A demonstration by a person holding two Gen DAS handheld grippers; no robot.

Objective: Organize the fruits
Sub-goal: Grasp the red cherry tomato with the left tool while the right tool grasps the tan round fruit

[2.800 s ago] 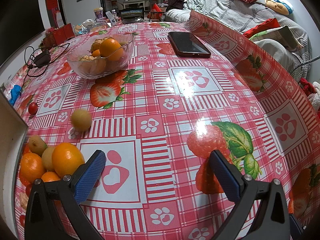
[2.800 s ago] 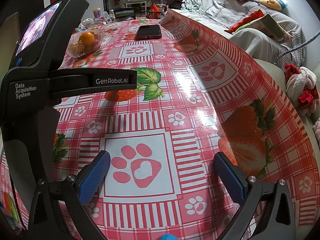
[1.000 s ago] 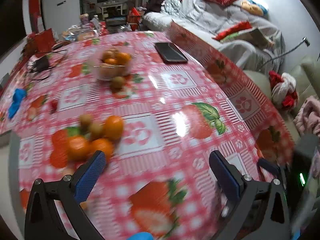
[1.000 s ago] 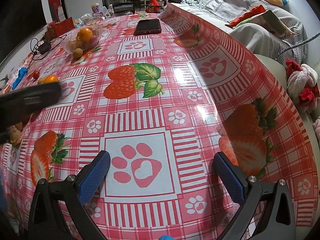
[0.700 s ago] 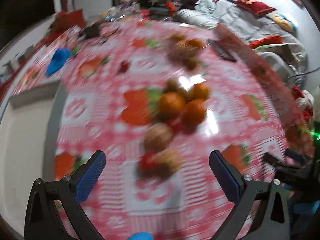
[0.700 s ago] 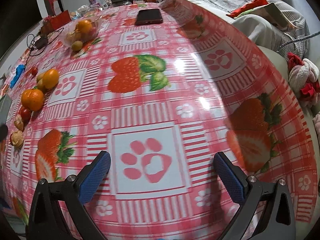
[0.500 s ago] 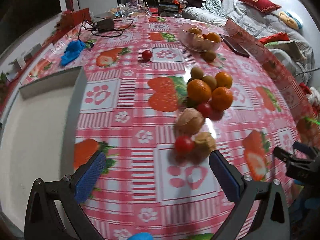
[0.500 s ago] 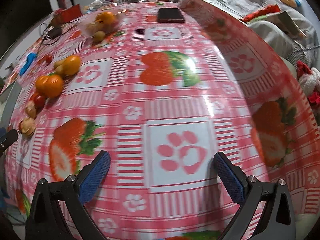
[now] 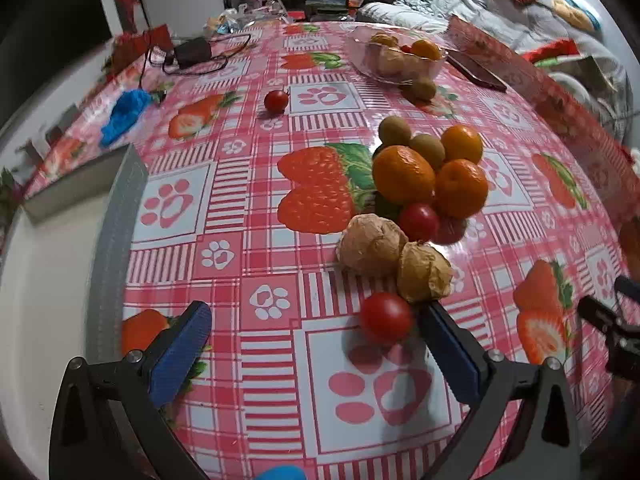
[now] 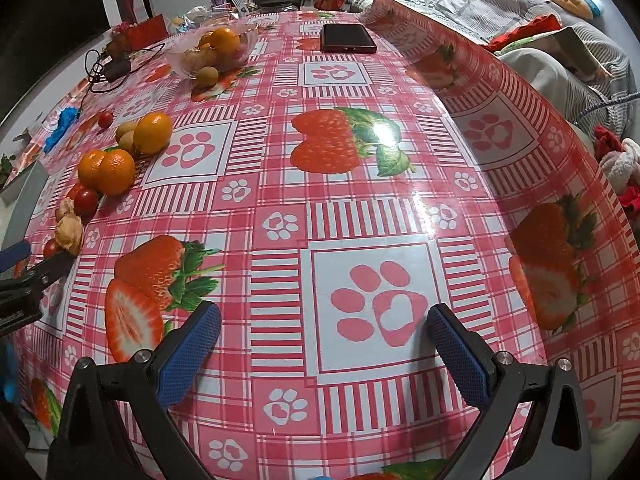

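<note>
Well, no readable writing turns up anywhere in either view right now, only the printed strawberries and paw prints of the tablecloth (image 9: 256, 240), so on to the tongs

Left gripper (image 9: 316, 332) hangs low over the near edge of the table, jaws spread wide and gripping nothing, its fingers angled forward and slightly down toward the fruit. A red cherry tomato (image 9: 386, 317) sits just inside the right fingertip, very close to it; whether the two touch I cannot tell. Just behind that tomato lie two papery husked fruits (image 9: 396, 256), side by side and touching. Beyond them comes the main pile: three oranges (image 9: 404, 174) bunched together with two greenish-brown kiwis (image 9: 412, 140) at the back and another red tomato (image 9: 418, 222) tucked at the front. A lone tomato (image 9: 276, 100) rests well apart to the left, and the glass bowl (image 9: 396, 66) with fruit already in it stands at the far side, one more kiwi (image 9: 420, 88) just beside it on the cloth. A black phone (image 9: 476, 70) lies near the bowl, a blue cloth (image 9: 124, 114) off to the left

Right gripper (image 10: 324, 332) is released too, wide apart and empty, held level above a paw-print square, well away from the fruit pile (image 10: 120, 156) out to its left
</note>
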